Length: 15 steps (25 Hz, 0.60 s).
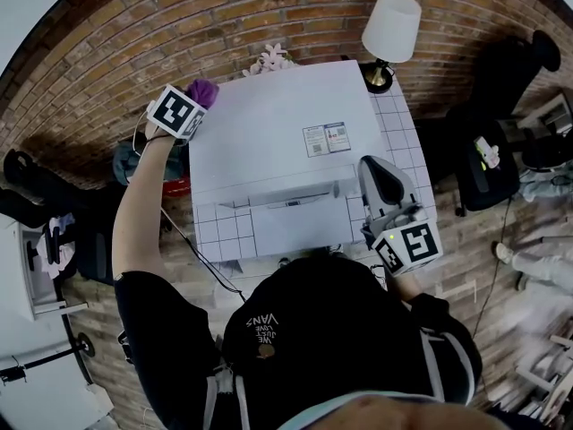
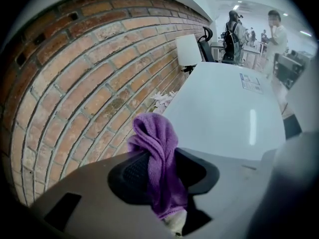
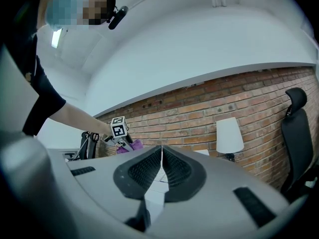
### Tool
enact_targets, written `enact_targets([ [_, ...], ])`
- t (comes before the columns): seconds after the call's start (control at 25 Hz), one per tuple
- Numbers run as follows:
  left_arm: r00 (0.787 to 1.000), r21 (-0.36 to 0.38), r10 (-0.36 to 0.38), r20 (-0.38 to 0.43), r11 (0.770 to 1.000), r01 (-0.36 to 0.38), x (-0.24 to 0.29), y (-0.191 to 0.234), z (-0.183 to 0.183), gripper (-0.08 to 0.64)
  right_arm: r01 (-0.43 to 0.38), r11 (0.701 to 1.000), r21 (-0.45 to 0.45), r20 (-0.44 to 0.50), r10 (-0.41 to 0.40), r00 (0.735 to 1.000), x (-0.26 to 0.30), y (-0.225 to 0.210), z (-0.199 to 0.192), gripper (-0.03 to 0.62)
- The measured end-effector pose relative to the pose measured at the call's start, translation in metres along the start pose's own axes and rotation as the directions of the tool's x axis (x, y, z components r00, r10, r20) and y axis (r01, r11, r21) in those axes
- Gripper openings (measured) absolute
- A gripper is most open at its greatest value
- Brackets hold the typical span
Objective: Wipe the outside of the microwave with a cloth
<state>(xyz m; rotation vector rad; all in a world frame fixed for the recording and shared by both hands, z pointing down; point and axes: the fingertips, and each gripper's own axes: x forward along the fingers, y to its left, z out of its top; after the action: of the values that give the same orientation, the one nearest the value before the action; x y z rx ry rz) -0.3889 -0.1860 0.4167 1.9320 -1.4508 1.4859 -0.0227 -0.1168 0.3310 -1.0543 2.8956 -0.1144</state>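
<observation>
**A:** What has the left gripper [image 2: 159, 169] got?

**B:** Its jaws are clamped on the purple cloth [image 2: 155, 146], which bunches up above the pads. In the head view it's at 10 o'clock, at the back-left corner of the white microwave [image 1: 277, 137], next to the brick wall [image 2: 75, 83]. I'd say it's placed to begin a stroke across the top. I can't tell whether the cloth is touching.

**A:** And the right gripper [image 3: 161, 164]?

**B:** Jaws pressed together with nothing between them. It's at 4 o'clock beside the microwave's front-right corner, probably held clear of the cloth's path.
</observation>
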Motion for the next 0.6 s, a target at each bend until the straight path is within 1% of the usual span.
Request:
enact_targets([
  [0.24,1.000,0.014,0.003,0.003,1.000,-0.003,-0.007,0.004,-0.012,0.146,0.005,1.000,-0.001,0.012,-0.005,1.000,0.000,0.015,0.002,0.006],
  [0.36,0.999,0.026,-0.020,0.046,0.999,0.019,-0.015,-0.002,-0.004,0.146,0.010,1.000,0.005,0.016,-0.010,1.000,-0.001,0.022,0.001,0.006],
  [0.48,0.995,0.082,-0.055,0.083,0.996,0.048,-0.020,-0.020,0.016,0.146,0.008,1.000,0.016,0.010,-0.008,1.000,-0.003,0.028,-0.002,0.006],
  [0.6,0.987,0.152,-0.110,0.115,0.984,0.092,-0.021,-0.049,0.044,0.146,0.013,1.000,0.019,0.017,-0.013,1.000,-0.007,0.028,-0.002,0.006],
])
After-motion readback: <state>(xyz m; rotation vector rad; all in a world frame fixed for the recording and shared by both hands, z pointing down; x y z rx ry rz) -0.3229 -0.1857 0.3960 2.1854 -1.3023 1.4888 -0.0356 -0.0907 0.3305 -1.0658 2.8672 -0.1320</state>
